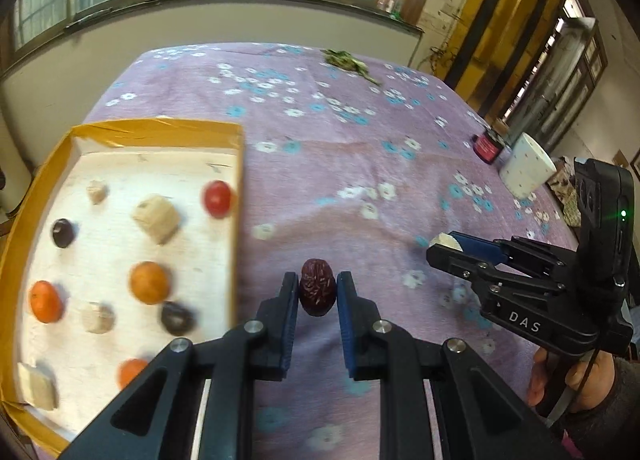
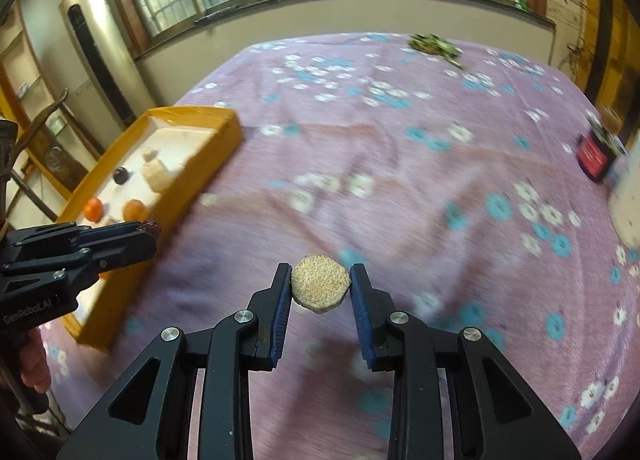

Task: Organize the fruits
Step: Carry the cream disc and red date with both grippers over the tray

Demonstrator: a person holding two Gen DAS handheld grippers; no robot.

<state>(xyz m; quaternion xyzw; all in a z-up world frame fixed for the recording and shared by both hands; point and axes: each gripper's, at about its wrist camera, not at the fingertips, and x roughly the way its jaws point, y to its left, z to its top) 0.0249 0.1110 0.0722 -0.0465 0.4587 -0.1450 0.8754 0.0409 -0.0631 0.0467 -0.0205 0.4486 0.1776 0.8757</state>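
My left gripper (image 1: 318,288) is shut on a wrinkled dark red date (image 1: 317,286) and holds it above the purple cloth, just right of the yellow tray (image 1: 160,125). The tray holds several orange, red and dark fruits and beige cubes on white paper. My right gripper (image 2: 320,284) is shut on a round beige sesame cake (image 2: 320,284) above the cloth. The right gripper also shows in the left wrist view (image 1: 450,244), to the right of the date. The left gripper with its date shows in the right wrist view (image 2: 150,230), over the tray's (image 2: 208,155) near corner.
A purple flowered cloth (image 1: 360,163) covers the table. A white dotted cup (image 1: 526,167) and a dark red jar (image 1: 488,147) stand at the right edge. A heap of green leaves (image 1: 346,59) lies at the far side. A wall with windows runs behind.
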